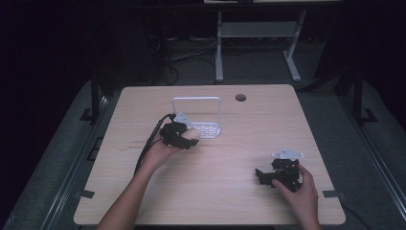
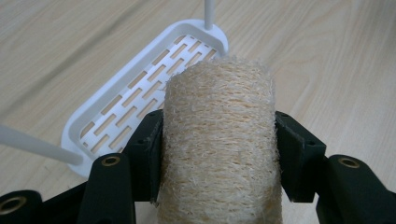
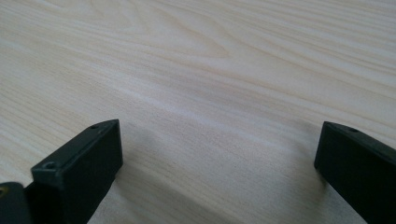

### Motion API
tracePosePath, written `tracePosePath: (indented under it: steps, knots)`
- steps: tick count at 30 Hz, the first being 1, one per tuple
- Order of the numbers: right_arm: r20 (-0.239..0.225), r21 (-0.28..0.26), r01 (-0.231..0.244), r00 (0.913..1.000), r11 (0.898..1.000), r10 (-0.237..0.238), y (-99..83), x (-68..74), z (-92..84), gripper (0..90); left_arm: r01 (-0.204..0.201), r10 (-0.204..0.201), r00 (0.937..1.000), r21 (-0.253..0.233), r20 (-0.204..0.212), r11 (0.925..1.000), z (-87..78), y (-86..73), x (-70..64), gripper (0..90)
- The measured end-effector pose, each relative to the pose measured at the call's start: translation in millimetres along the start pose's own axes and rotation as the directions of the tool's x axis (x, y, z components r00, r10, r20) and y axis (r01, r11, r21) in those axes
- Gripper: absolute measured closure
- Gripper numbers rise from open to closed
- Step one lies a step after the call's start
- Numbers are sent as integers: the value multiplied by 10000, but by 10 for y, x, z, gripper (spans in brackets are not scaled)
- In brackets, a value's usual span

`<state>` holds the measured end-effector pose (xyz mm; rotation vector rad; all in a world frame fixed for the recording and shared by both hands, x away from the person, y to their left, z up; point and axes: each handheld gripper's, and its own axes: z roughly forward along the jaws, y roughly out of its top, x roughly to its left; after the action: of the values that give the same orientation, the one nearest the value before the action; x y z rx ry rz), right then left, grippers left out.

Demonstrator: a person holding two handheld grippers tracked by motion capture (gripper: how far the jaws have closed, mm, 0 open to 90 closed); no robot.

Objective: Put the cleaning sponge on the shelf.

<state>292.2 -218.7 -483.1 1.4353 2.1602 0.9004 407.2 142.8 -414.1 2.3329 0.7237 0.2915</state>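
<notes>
I've got the loofah roll (image 2: 219, 140) pinched between the jaws of my left gripper (image 1: 184, 135), pads pressing its fibrous sides, and I'm carrying it above the tabletop (image 1: 225, 158), a bit left of centre. Just ahead sits the white slotted rack (image 2: 140, 100) with its tall wire handle, toward the far edge. The pickup looks done; what's left, I reckon, is setting the roll down into that rack and letting go. My right gripper (image 1: 268, 176) rests low near the right near corner, jaws spread wide over bare wood, holding nothing.
</notes>
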Motion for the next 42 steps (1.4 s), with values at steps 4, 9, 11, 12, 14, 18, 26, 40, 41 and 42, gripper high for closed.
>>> tracePosePath:
  steps: [4, 9, 11, 12, 14, 18, 26, 40, 41, 42]
  knots:
    - [0, 6, -4, 10000, 10000, 4, 0, 1, -1, 5, 9, -9, 10000, 41, 48, 10000, 46, 28, 11, 418]
    - [-1, 7, -8, 10000, 10000, 8, 0, 1, -1, 5, 77, -78, 10000, 136, 40, 9999, 146, 60, 23, 418]
    - [-3, 8, -9, 10000, 10000, 9, 1, 1, -1, 6, 4, -4, 10000, 227, -40, 9997, 215, 96, 54, 418]
    - [1, 7, -9, 10000, 10000, 9, 0, 1, -1, 5, 67, -66, 10000, 197, -30, 9998, 242, 105, 60, 418]
    - [-1, 4, -12, 10000, 10000, 12, 0, 1, 0, 5, 101, -100, 9999, 178, -37, 9998, 260, 114, 67, 418]
    - [-2, 3, -6, 10000, 10000, 6, 0, 1, 0, 6, 163, -163, 9999, 337, -13, 9993, 359, 169, 88, 418]
    - [-1, 2, 2, 10000, 10000, -2, 0, 1, 0, 5, 178, -174, 9998, 492, -84, 9986, 497, 254, 127, 418]
    - [-6, 1, -2, 10000, 10000, 2, 1, 2, 0, 6, 81, -59, 9997, 925, -242, 9957, 708, 356, 189, 417]
    - [-6, 1, 8, 10000, 10000, -8, 1, 2, 0, 6, 112, -92, 9997, 951, -220, 9954, 720, 359, 188, 417]
    - [-6, 1, 8, 10000, 10000, -8, 1, 2, 0, 6, 112, -92, 9997, 951, -220, 9954, 720, 359, 188, 417]
